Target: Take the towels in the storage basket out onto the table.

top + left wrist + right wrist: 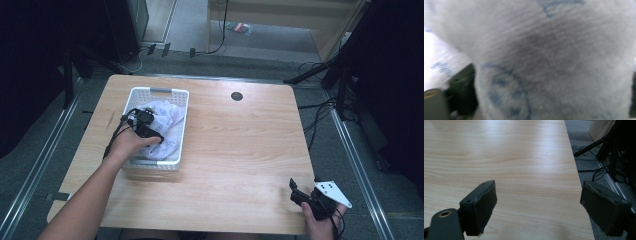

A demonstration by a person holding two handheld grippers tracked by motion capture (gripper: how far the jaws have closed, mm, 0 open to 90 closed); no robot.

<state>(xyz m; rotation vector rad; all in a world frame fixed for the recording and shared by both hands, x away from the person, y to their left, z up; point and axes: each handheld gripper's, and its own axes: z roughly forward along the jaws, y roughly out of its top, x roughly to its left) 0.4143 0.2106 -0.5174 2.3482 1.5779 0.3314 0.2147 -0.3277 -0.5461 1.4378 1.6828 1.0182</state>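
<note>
High view (150,125): left gripper down in the white basket (137,96) among white printed cloth (167,117), jaws wide around a fold, not yet pinching — soft, light, floppy, best taken at a bunched ridge — right gripper (300,192) open, idle.

Black jaws, grey three-cornered plate (332,192)

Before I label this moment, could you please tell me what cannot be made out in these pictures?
- High view: the left hand-held gripper has its jaw tips buried in the white cloth, inside the basket.
- Left gripper view: cloth is blurred, right jaw covered; grip unclear.
- High view: basket floor hidden under cloth.
</note>
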